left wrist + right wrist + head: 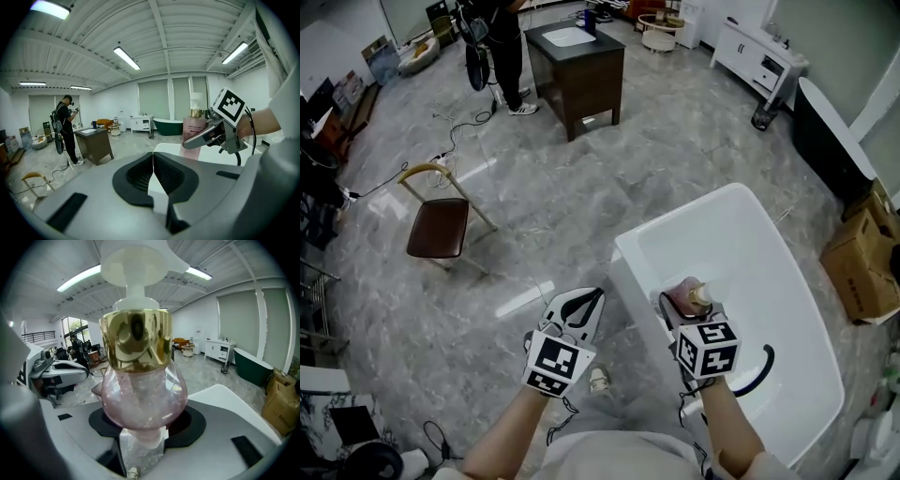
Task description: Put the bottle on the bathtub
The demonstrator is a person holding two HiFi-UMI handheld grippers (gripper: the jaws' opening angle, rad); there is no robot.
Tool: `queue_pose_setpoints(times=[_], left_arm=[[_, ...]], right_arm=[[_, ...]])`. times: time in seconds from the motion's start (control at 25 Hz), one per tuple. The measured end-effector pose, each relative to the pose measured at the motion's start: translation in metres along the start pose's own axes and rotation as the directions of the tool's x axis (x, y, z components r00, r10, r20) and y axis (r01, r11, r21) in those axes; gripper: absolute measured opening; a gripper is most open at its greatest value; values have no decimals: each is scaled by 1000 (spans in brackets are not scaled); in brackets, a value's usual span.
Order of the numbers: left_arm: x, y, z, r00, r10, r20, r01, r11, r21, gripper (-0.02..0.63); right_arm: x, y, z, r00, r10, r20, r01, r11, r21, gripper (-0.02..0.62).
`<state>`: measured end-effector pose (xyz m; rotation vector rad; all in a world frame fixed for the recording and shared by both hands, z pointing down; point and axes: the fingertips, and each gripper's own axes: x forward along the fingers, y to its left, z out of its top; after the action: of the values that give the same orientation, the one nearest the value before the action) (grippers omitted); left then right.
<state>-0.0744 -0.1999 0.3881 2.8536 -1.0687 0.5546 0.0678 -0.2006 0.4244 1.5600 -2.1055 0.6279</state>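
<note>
Jaws of the right gripper are pinching the pink bottle around its body, long axis standing upright. It is hovering over the bathtub, whose near rim is lying just leftward. Left gripper, jaws pressed together, is hanging empty beside the tub.

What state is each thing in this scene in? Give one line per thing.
pink pump bottle: upright, gripped, over the bathtub
right gripper: jaws closed on the pink pump bottle
left gripper: jaws together, empty
bathtub: no water visible inside
chair: upright, unoccupied
</note>
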Motion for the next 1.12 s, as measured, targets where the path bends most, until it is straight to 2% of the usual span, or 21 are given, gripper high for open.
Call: queue_pose_setpoints(times=[0.4, 0.6, 0.88, 1.12], left_arm=[[57, 22, -34, 997, -6, -78, 0, 998, -70, 20], [85, 28, -57, 993, -7, -118, -6, 994, -110, 21], [120, 45, -112, 977, 41, -209, -66, 992, -111, 21], [146, 43, -140, 972, 19, -235, -48, 992, -117, 20]], right_arm=[[68, -32, -8, 999, -5, -52, 5, 1000, 11, 249], [104, -45, -21, 996, 15, -90, -17, 1000, -23, 249], [153, -64, -46, 994, 12, -105, -15, 999, -34, 249], [184, -78, -72, 996, 15, -89, -17, 1000, -23, 249]])
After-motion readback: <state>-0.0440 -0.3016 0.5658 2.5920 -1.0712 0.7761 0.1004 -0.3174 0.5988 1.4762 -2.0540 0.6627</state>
